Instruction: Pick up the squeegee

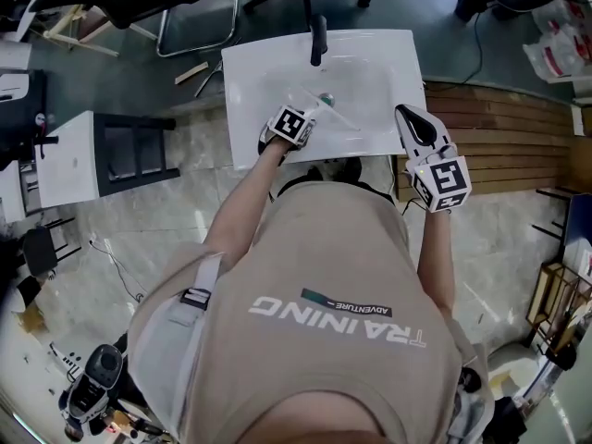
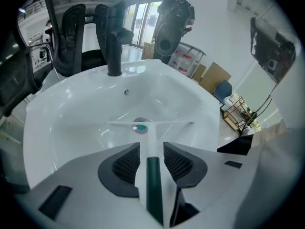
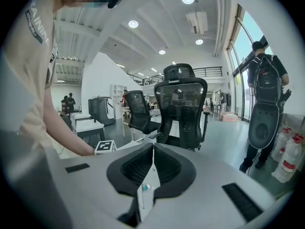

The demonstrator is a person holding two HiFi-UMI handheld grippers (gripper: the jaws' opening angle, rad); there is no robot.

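A person in a beige T-shirt [image 1: 324,276] is leaning over a white ceramic sink basin [image 1: 250,81], holding a claw in each hand.

The right claw [image 3: 152,149] is hanging at the basin's near right corner. Its two black ribbed jaws are pressing together at the tips with nothing between them, and it is pointing out across the room rather than into the bowl.

The left claw [image 2: 152,147] is tilting steeply down into the basin at the near left. Its jaws are standing wide apart and straddling the handle of the white plastic squeegee with a dark green grip [image 2: 153,180]. The pads are sitting just beside the handle on either side, not clamping it. The squeegee is lying in the bottom of the bowl, its handle running towards the person. Its thin crosswise blade [image 2: 167,122] is resting at the far end, just near of the round metal drain with a teal centre [image 2: 140,127].

Farther on, a black curved faucet [image 2: 113,42] is standing upright on the basin's far rim. Beyond the sink, black mesh office chairs [image 3: 180,104] are standing on the grey floor. At the far right, a person with a dark backpack [image 3: 267,85] is standing.
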